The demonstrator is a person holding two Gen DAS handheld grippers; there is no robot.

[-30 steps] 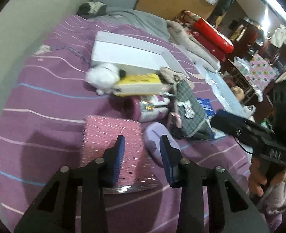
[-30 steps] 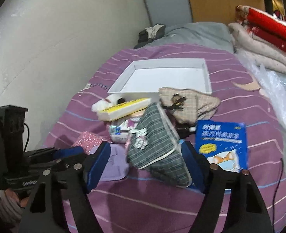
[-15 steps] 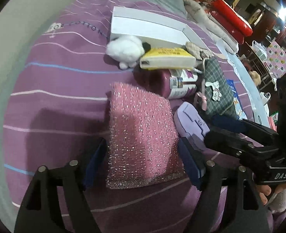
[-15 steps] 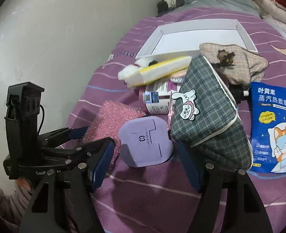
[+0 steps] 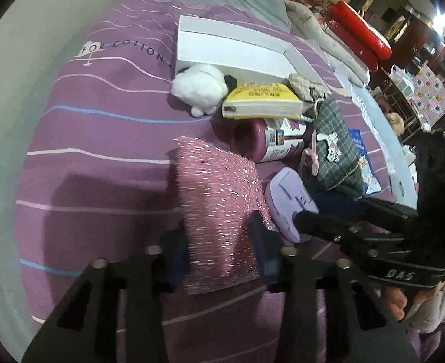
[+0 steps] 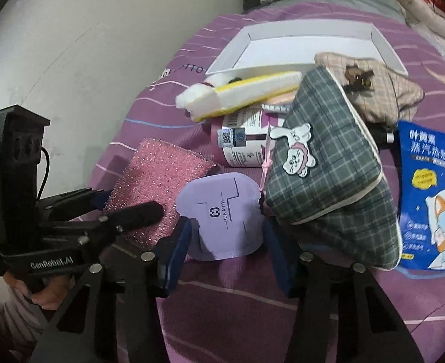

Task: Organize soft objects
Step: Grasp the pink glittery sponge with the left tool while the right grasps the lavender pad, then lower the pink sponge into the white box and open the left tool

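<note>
Between the fingers of my left gripper (image 5: 222,251) I see the near end of the pink glittery sponge (image 5: 219,208), which lies flat on the purple striped bedcover (image 5: 101,151). The jaws are closing and the blue pads are touching both sides of the sponge, so it is gripped at its near edge. The rest of the sponge stretches forward, away from the gripper.

Just to the right of this sponge lies the lilac pouch (image 6: 222,205), and my right gripper (image 6: 225,251) has come around its near end. These jaws are also closing. The pouch is between the two blue pads, and the pads look to be at its edges, but I cannot tell if they really press on it.

To the right of the right gripper, touching the pouch, stands the grey plaid bag (image 6: 328,163) with a white cat badge. Further right lies a blue packet (image 6: 431,193) with a picture of a fox.

Ahead of both grippers there is a pink bottle (image 5: 267,142) on its side, and a yellow book (image 5: 261,103) rests on top of it. Left of the book sits a white fluffy toy (image 5: 198,87). Behind them is the white tray (image 6: 388,51), and a beige checked cloth (image 6: 382,90) lies against its near right corner.
</note>
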